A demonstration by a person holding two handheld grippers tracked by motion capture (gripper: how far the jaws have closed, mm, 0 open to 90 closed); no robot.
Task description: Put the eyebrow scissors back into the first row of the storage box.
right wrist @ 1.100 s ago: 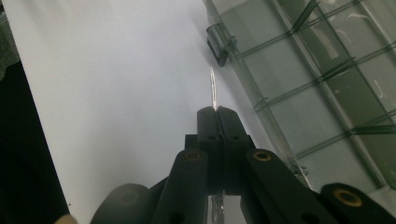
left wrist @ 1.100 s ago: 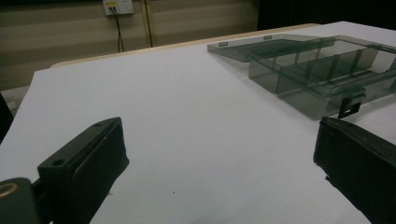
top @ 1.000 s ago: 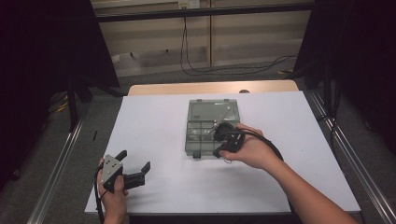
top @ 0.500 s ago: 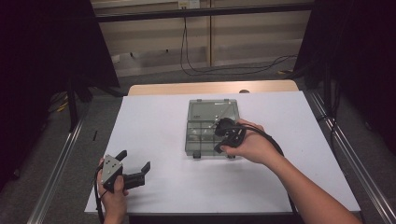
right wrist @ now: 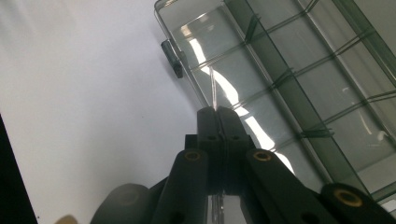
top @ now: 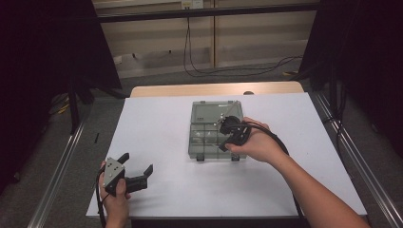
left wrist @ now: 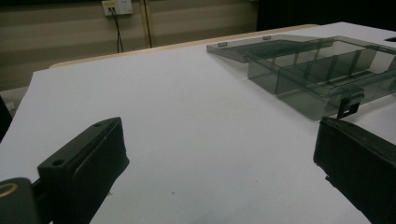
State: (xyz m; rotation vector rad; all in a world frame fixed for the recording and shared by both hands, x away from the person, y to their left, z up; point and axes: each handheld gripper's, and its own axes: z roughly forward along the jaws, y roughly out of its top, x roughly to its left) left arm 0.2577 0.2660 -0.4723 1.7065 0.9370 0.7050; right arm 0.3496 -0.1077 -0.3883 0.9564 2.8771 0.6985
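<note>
Smoky plastic organiser box (top: 216,130) lies open mid-bench (top: 157,123).
Right gripper (right wrist: 217,116) hovers over its compartments, jaws pinched on a thin clear strip (right wrist: 213,88); left gripper (top: 138,172) rests wide open near the front-left corner.

left tool (top: 138,172) jaws apart, right tool (top: 221,124) jaws together

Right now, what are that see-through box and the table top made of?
The box looks like smoky grey clear plastic: you see its dividers through the walls, and light glints off it. The table top looks like a matte white board, no shine; wood edge at the back.
</note>
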